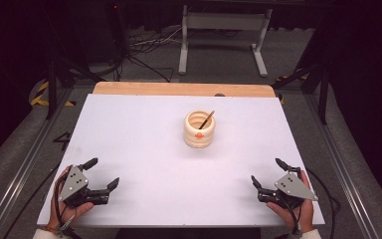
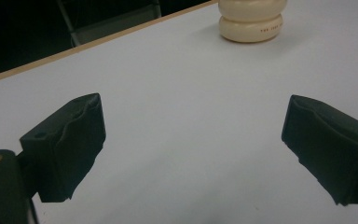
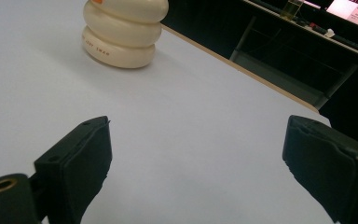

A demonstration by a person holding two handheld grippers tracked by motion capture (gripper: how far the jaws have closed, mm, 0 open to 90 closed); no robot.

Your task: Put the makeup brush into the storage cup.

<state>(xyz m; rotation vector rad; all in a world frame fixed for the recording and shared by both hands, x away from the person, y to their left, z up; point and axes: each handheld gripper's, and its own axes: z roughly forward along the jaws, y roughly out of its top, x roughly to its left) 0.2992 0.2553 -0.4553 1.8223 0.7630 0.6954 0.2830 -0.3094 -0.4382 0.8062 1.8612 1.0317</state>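
Note:
A cream ribbed pot (image 1: 199, 129) stands upright near the middle of the white table (image 1: 139, 149), with a thin brown stick (image 1: 207, 119) leaning inside it and a small orange mark on its front. The pot's base (image 2: 251, 23) sits at the top of the left gripper view, and the pot (image 3: 123, 32) fills the upper left of the right gripper view. My left gripper (image 1: 102, 173) rests open at the near left corner, far from the pot. My right gripper (image 1: 267, 172) rests open at the near right corner. Nothing lies between either pair of jaws.
A bare wooden strip (image 1: 179, 89) borders the table's far edge. Beyond it stand a white metal frame (image 1: 224, 40) and loose cables (image 1: 144, 55) on grey carpet. Metal rails run along both sides of the table.

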